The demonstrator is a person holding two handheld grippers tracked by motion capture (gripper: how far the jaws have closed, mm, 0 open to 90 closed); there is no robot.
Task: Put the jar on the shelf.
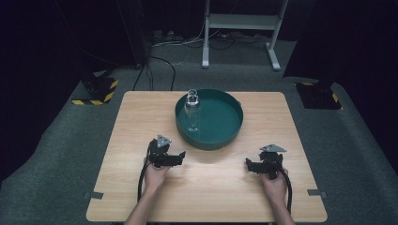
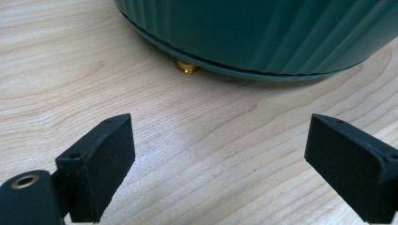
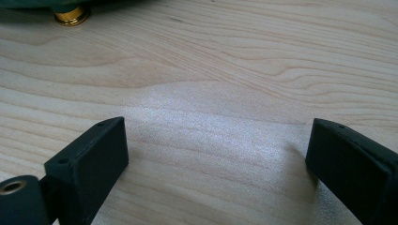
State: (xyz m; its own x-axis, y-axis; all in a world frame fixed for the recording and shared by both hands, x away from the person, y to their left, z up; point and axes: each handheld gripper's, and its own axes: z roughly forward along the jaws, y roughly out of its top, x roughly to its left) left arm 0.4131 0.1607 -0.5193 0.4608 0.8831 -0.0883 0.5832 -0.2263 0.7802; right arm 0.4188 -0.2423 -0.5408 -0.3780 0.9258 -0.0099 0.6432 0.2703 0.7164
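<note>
Two grippers rested low on the wooden table (image 1: 141,122) in the high view, the left gripper (image 1: 176,157) and the right gripper (image 1: 251,165) both short of the green tub (image 1: 234,123), inside which a clear glass bottle (image 1: 192,112) stood upright near the left wall; nothing looked begun, and the reach for the bottle seemed wholly ahead. From the left gripper view, the jaws stood spread and empty over bare wood, the tub's ribbed wall (image 2: 263,33) and a brass foot (image 2: 187,66) close ahead. From the right gripper view, the jaws were likewise released with nothing between, another brass foot (image 3: 70,15) at the top edge.
</note>
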